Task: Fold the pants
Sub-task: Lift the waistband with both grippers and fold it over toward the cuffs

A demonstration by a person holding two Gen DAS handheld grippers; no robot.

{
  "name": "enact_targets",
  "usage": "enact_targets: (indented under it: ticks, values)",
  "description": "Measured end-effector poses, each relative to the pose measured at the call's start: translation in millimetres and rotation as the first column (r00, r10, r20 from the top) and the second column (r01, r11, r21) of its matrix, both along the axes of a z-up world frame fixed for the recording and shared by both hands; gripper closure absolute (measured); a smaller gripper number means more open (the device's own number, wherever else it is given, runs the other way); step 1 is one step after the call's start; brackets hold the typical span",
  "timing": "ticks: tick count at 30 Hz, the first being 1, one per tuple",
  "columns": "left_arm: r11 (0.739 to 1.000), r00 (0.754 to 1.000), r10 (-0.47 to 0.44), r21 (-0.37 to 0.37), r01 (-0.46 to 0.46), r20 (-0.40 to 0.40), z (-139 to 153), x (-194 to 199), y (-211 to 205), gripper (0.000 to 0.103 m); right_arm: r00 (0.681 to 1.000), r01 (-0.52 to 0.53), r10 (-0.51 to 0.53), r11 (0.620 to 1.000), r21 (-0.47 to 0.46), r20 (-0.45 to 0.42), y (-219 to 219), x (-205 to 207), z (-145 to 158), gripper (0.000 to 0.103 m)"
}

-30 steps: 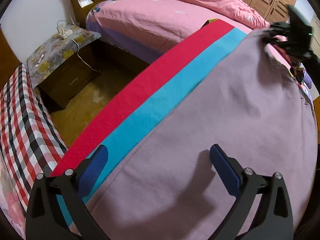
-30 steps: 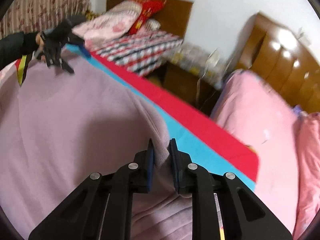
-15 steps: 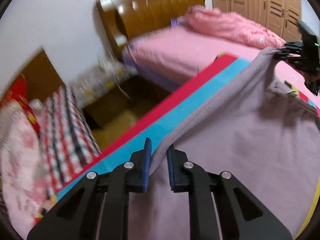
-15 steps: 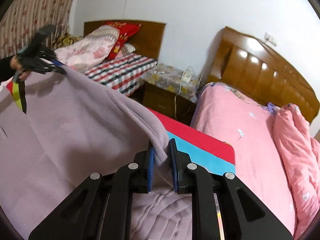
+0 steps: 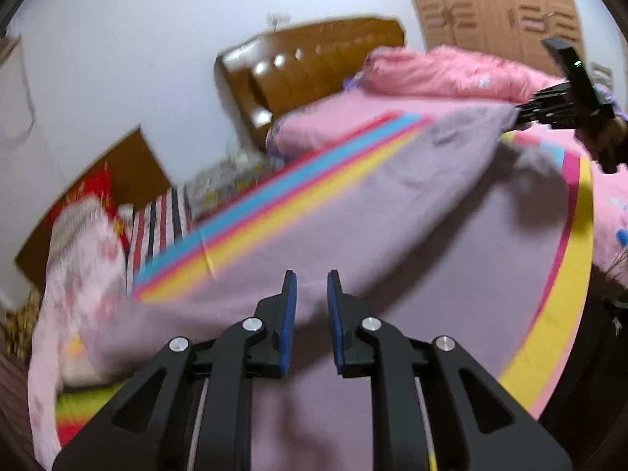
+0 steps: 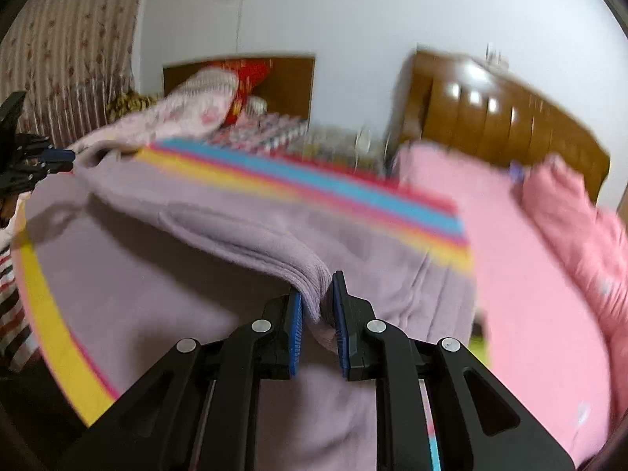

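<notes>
Over the striped mat (image 5: 251, 231), pants (image 6: 243, 231) now lifted, folded across, both grippers clamped.

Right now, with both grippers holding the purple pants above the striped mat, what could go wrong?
1. The right gripper pinches only a thin edge of the pants; it may slip out.
2. Fabric sags between the right gripper and the left gripper, so the fold may land uneven on the striped mat.
3. Both views are blurred; fast motion could wrinkle the layers.
</notes>
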State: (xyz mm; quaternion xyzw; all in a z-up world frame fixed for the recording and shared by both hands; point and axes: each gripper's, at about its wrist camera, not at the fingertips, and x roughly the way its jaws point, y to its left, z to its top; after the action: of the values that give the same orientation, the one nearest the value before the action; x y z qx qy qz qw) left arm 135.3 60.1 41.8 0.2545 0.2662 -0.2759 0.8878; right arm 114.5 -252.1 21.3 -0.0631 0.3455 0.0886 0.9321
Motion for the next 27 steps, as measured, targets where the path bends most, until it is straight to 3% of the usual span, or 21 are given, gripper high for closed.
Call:
enact_targets:
  ticks: [2, 5, 6, 7, 8, 9, 10, 11, 13, 14, 15, 16, 17, 19, 22, 23, 27]
  values:
    - [0.998, 0.996, 0.059, -0.011, -0.06, -0.066, -31, -11, 3, 0.086, 0.997, 0.001, -0.003, 1.0, -0.018, -0.078, 10, -6, -28, 0.086]
    - [0.991, 0.986, 0.134, 0.01, -0.134, -0.096, -55, -15, 9, 0.086, 0.997, 0.038, -0.038, 0.999, 0.004, -0.07, 12, -14, -34, 0.085]
    - [0.988, 0.982, 0.156, 0.0, -0.156, -0.106, -59, -16, 12, 0.084, 0.996, 0.039, -0.037, 0.999, 0.021, -0.081, 10, -17, -34, 0.075]
    - [0.983, 0.975, 0.177, -0.034, -0.183, -0.134, -61, -18, 15, 0.079, 0.995, 0.033, -0.029, 0.999, 0.043, -0.091, 10, -19, -33, 0.056]
    - [0.976, 0.968, 0.199, -0.063, -0.21, -0.151, -62, -19, 20, 0.055, 0.997, 0.033, -0.028, 0.997, 0.064, -0.076, 8, -26, -30, 0.043]
    - [0.96, 0.957, 0.245, -0.102, -0.262, -0.153, -62, -23, 24, 0.023, 0.998, 0.045, -0.041, 0.996, 0.083, -0.051, 7, -35, -27, 0.024]
    - [0.944, 0.948, 0.28, -0.138, -0.301, -0.153, -63, -26, 29, 0.014, 0.998, 0.061, -0.058, 0.992, 0.106, -0.032, 5, -44, -24, 0.021]
    - [0.916, 0.935, 0.312, -0.206, -0.343, -0.17, -62, -31, 37, 0.008, 0.997, 0.076, -0.074, 0.987, 0.139, -0.021, 2, -54, -24, 0.021]
    - [0.824, 0.902, 0.31, -0.388, -0.413, -0.302, -65, -41, 55, 0.004, 0.994, 0.113, -0.111, 0.962, 0.247, -0.023, -11, -65, -24, 0.027]
    - [0.781, 0.882, 0.289, -0.441, -0.443, -0.373, -70, -40, 61, 0.002, 0.99, 0.139, -0.129, 0.919, 0.369, -0.053, -21, -68, -29, 0.029]
    - [0.754, 0.865, 0.269, -0.467, -0.462, -0.423, -72, -38, 64, 0.002, 0.987, 0.162, -0.138, 0.878, 0.451, -0.084, -26, -67, -33, 0.033]
    - [0.729, 0.853, 0.264, -0.486, -0.482, -0.449, -73, -36, 66, 0.002, 0.981, 0.193, -0.142, 0.82, 0.538, -0.136, -32, -62, -40, 0.036]
    - [0.703, 0.852, 0.269, -0.512, -0.493, -0.45, -71, -37, 68, 0.002, 0.976, 0.211, -0.142, 0.789, 0.577, -0.164, -35, -56, -44, 0.038]
    - [0.671, 0.853, 0.246, -0.555, -0.492, -0.46, -65, -32, 70, 0.002, 0.969, 0.24, -0.151, 0.76, 0.604, -0.195, -33, -47, -48, 0.043]
    - [0.662, 0.846, 0.25, -0.554, -0.505, -0.472, -62, -24, 68, 0.002, 0.95, 0.298, -0.16, 0.721, 0.626, -0.268, -26, -25, -51, 0.044]
    - [0.659, 0.841, 0.256, -0.55, -0.513, -0.477, -62, -25, 72, 0.002, 0.939, 0.333, -0.189, 0.706, 0.625, -0.287, -25, -18, -51, 0.044]
    - [0.607, 0.821, 0.221, -0.584, -0.538, -0.526, -63, -22, 85, 0.002, 0.903, 0.429, -0.289, 0.631, 0.646, -0.317, -27, -10, -48, 0.045]
